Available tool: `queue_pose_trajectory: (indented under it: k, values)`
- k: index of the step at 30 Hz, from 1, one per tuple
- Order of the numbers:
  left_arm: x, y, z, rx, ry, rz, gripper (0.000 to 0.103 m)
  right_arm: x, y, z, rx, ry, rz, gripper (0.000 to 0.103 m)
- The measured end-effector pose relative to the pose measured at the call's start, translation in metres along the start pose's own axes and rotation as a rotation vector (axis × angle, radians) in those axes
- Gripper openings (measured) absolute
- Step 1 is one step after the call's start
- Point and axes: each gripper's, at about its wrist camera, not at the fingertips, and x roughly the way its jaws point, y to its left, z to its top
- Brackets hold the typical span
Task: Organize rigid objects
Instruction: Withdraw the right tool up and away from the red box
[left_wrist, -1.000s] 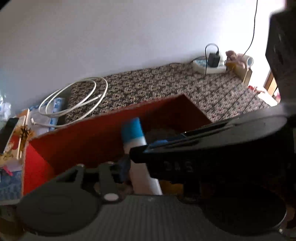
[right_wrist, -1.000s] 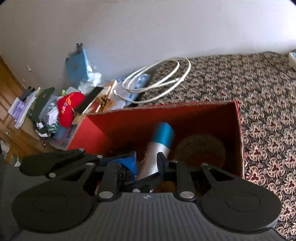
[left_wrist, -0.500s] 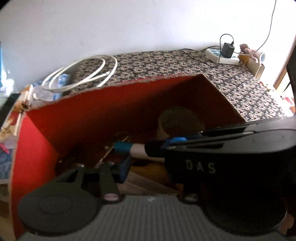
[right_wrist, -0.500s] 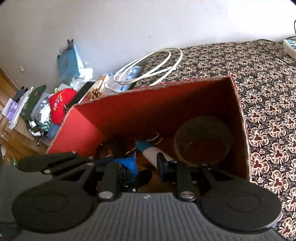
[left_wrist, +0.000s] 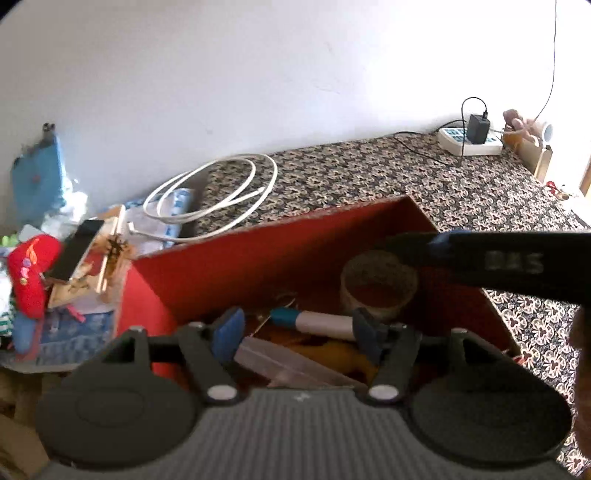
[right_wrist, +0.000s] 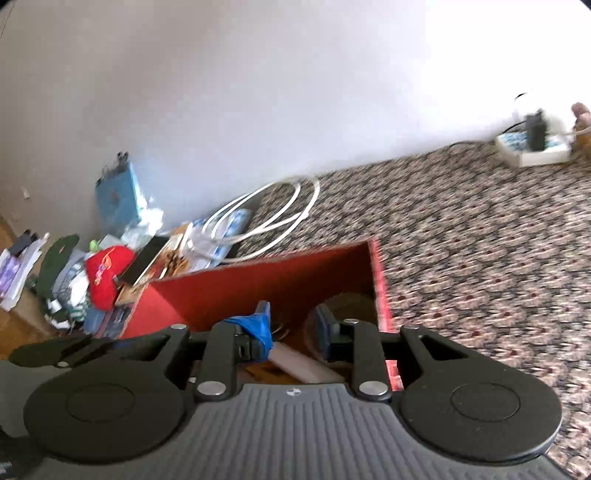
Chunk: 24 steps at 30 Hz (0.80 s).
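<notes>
A white tube with a blue cap (left_wrist: 314, 321) lies on its side inside the red box (left_wrist: 258, 254), on top of a flat clear plastic piece (left_wrist: 280, 360) and just beside a round brown tub (left_wrist: 378, 284) that stands in the box's right end. The box sits on a patterned bed (left_wrist: 424, 181), near its left edge, where a coiled white cable (left_wrist: 214, 192) and a heap of clutter spill over. The left gripper (left_wrist: 295, 330) hangs over the box with its fingers spread and nothing between them; the right gripper (right_wrist: 293, 328) is likewise released and empty above the same box, though that view is blurred. The tube looks light and stiff, probably smooth plastic, so it may roll or slip under a pinch; taking it across the white body near the middle, not on the narrower cap, seems safest. The tub looks rigid and light too, best gripped by its rim.
</notes>
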Motion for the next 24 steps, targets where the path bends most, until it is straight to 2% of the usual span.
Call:
queue_pose_trajectory:
  k: [6,13,24]
  values:
    - [-0.020,-0.008,-0.004,-0.001,-0.009,0.033,0.066,-0.031,-0.009,-0.012,0.033,-0.041,-0.118,0.010]
    - [-0.030,-0.025,-0.010,0.011,-0.003,0.037,0.066,-0.053,-0.022,-0.029,0.054,-0.045,-0.221,0.010]
    - [-0.043,-0.071,-0.016,-0.007,0.021,0.083,0.068,-0.070,-0.060,-0.035,0.057,-0.017,-0.277,0.012]
